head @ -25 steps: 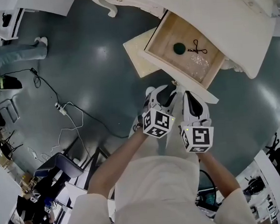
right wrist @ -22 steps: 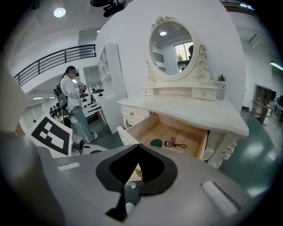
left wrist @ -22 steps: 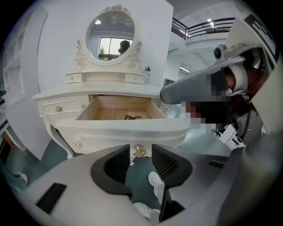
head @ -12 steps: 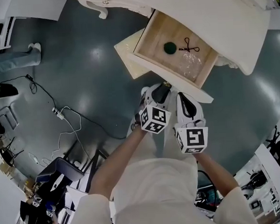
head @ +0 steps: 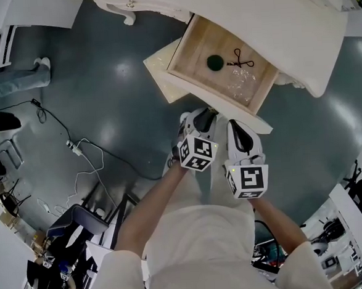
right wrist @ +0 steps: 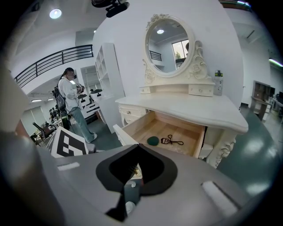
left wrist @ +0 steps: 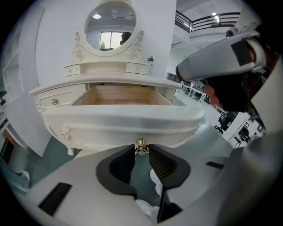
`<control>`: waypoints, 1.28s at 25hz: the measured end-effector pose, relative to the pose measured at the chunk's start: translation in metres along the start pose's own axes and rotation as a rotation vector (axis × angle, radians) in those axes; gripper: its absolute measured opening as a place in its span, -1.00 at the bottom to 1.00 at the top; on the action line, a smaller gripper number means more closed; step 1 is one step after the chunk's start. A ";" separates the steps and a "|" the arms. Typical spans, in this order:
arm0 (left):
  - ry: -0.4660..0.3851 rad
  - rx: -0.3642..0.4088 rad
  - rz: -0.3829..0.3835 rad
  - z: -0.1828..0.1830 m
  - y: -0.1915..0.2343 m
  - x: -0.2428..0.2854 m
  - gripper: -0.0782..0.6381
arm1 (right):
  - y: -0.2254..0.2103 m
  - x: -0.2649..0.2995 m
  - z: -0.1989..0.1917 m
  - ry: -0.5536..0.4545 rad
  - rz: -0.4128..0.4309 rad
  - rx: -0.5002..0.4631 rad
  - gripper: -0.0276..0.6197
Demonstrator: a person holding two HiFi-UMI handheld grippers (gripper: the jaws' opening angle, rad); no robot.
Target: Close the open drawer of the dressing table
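The dressing table's wooden drawer (head: 190,57) stands pulled far out. In it lie a dark green round thing (head: 215,62), a black cord (head: 242,59) and a clear plastic bag (head: 241,80). My left gripper (head: 205,115) is at the drawer's white front panel (left wrist: 119,126). Its jaws are closing, with the small brass knob (left wrist: 141,146) between their tips, which meet the knob's sides. My right gripper (head: 238,127) hovers just right of it, before the same front, with its jaws together and nothing in them. From the right gripper view the drawer (right wrist: 168,132) lies ahead, open.
A cream stool or panel (head: 164,74) sits under the drawer's left side. Cables and a power strip (head: 76,142) trail over the grey floor at the left. A person (right wrist: 70,101) stands at the far left by white shelves. An oval mirror (right wrist: 170,39) tops the table.
My left gripper has sunk a little to the knob and its jaws have narrowed around it. The right gripper has stayed put. The drawer is as far out as before.
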State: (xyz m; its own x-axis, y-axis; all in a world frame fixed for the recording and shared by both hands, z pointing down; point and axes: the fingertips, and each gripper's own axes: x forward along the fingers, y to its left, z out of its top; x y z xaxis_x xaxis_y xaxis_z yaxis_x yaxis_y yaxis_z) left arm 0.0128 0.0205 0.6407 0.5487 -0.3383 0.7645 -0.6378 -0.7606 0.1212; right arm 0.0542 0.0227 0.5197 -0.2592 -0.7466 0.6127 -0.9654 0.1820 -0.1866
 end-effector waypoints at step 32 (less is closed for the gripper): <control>0.022 -0.022 0.016 0.040 0.010 0.035 -0.50 | -0.052 0.010 0.025 -0.020 -0.011 0.034 -0.91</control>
State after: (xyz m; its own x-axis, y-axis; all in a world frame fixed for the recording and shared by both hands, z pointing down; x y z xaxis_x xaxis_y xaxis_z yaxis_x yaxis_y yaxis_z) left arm 0.0475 -0.0216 0.6434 0.5265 -0.3378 0.7802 -0.6581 -0.7429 0.1225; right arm 0.1024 -0.0098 0.5164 -0.2477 -0.7612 0.5993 -0.9666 0.1525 -0.2059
